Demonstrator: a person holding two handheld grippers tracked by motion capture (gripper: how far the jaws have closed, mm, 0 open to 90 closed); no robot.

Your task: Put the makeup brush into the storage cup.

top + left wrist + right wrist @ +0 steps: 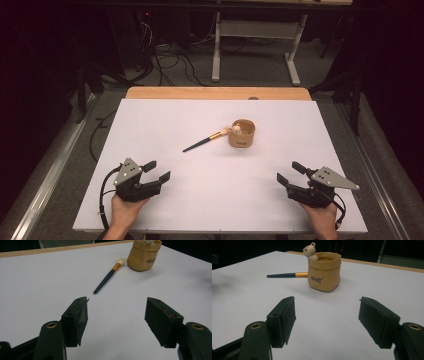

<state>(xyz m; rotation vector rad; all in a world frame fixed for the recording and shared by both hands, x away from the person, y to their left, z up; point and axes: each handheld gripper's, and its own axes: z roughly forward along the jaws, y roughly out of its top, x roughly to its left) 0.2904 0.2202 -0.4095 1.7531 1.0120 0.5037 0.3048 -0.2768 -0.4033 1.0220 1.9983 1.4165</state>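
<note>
So the brush (205,140) is lying flat on the white bench (150,130), a bit past the middle, well away from both grippers. In the high view its long axis runs on a diagonal: the dark handle tip points down-left, toward the person's left side, and the pale bristle end points up-right, toward the pot (242,133). There's a gold band just behind the bristles. The bristle end sits just beside the pot's left wall; can't tell whether it actually touches.

The pot is a small tan thing shaped like a rolled-down sack, standing upright, with a little bear figure (310,251) peeking over its rim and some lettering on the side.

From the left gripper view the brush (108,276) runs away from the camera, handle tip nearest and bristles far, right next to the pot (143,255). From the right gripper view it lies nearly level across the picture, handle (282,275) pointing left, with the bristle end hidden behind the pot (324,271).

Left gripper (156,170) rests at the near left of the bench, held in a hand (125,210), jaws spread apart with nothing between them. Right gripper (291,172) sits at the near right, jaws also wide apart and empty. Both aim inward and forward toward the brush and pot.
</note>
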